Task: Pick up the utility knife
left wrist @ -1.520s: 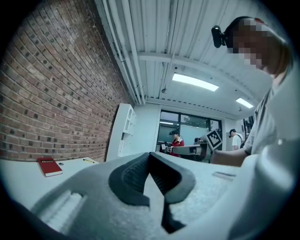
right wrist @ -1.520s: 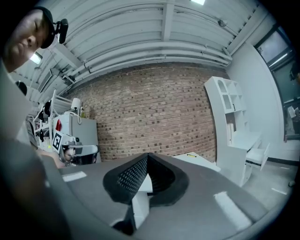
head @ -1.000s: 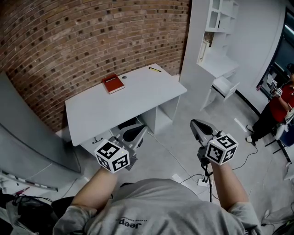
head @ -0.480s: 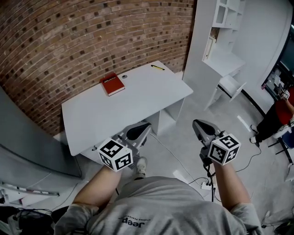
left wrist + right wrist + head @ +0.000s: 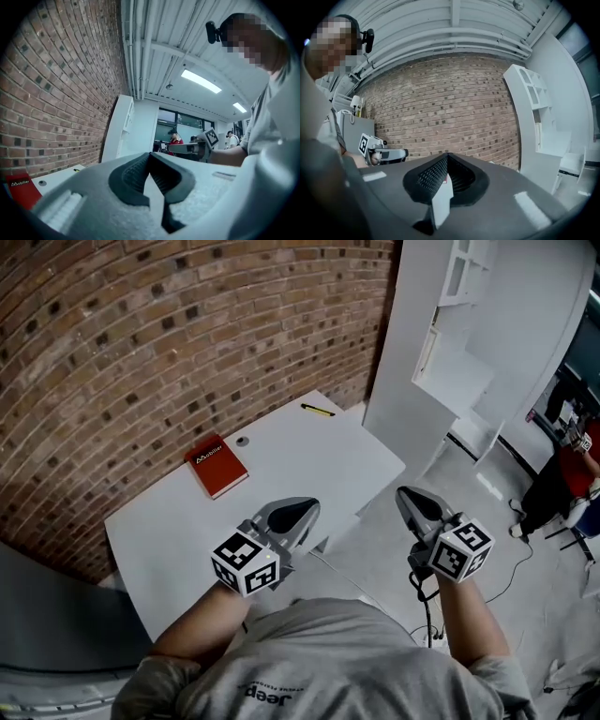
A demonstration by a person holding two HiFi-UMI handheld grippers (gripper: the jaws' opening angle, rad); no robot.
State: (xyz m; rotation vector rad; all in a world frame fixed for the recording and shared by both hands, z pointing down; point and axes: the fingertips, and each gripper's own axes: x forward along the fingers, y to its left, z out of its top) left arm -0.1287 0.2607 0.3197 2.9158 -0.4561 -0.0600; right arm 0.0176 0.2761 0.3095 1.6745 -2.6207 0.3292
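The utility knife (image 5: 317, 410), thin, yellow and black, lies near the far right corner of the white table (image 5: 300, 460). It also shows as a small yellow speck in the left gripper view (image 5: 76, 169). My left gripper (image 5: 309, 505) hovers over the table's near edge, shut and holding nothing; its jaws meet at the tips (image 5: 150, 154). Off the table's right side, above the floor, my right gripper (image 5: 403, 491) is also shut and empty, jaws together (image 5: 447, 155). Both are well short of the knife.
A red book (image 5: 217, 465) and a small round object (image 5: 242, 441) lie on the table's far left part. The brick wall (image 5: 141, 343) backs the table. A white shelf unit (image 5: 450, 334) stands right of it. A person in red (image 5: 562, 470) stands at far right.
The table has come much closer and larger in the head view. Both grippers travelled forward toward it, and the left one now hangs over its near edge. The jaws stayed shut.
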